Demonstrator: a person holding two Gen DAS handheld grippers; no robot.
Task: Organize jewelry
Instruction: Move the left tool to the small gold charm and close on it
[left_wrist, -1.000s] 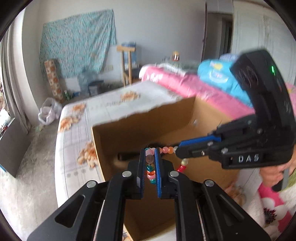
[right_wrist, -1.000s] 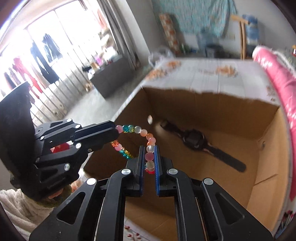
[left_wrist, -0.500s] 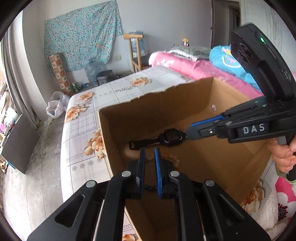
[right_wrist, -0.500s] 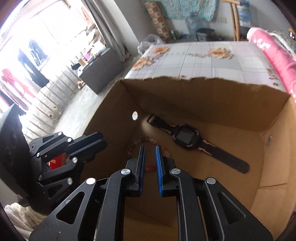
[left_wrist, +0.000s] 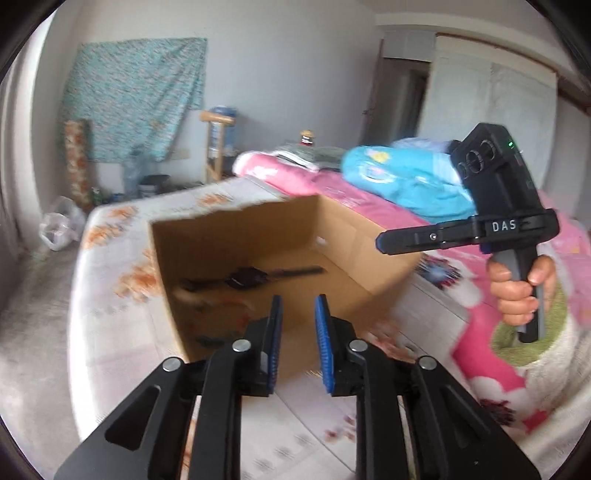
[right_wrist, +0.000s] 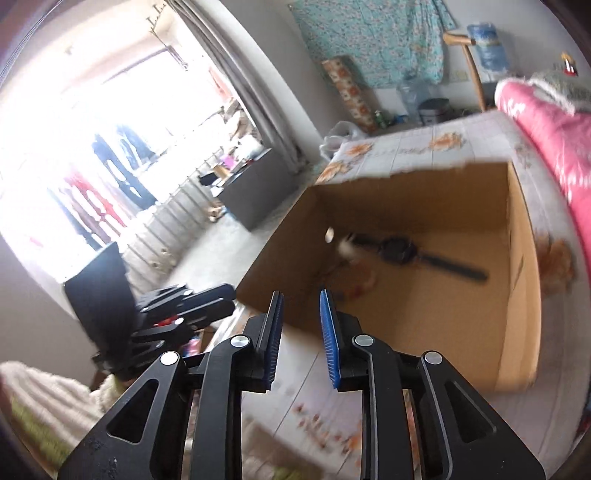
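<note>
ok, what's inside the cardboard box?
Inside the cardboard box: a black watch lying flat, and a blurred beaded bracelet nearer the front. The near wall hides the front floor.

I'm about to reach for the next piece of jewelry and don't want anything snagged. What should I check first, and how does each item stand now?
1. Left gripper empty: ok, its jaws are opening with nothing between them.
2. Right gripper empty: ok, its jaws are opening too, with nothing between them.
3. Bead bracelet inside the cardboard box: ok, a blurred string of beads lies on the box floor.
4. Watch in the box: ok, it lies flat near the far wall.
5. Grippers outside the box: ok, both are in front of its near wall.
6. Next piece located: cannot tell, no other jewelry shows in either view.
</note>
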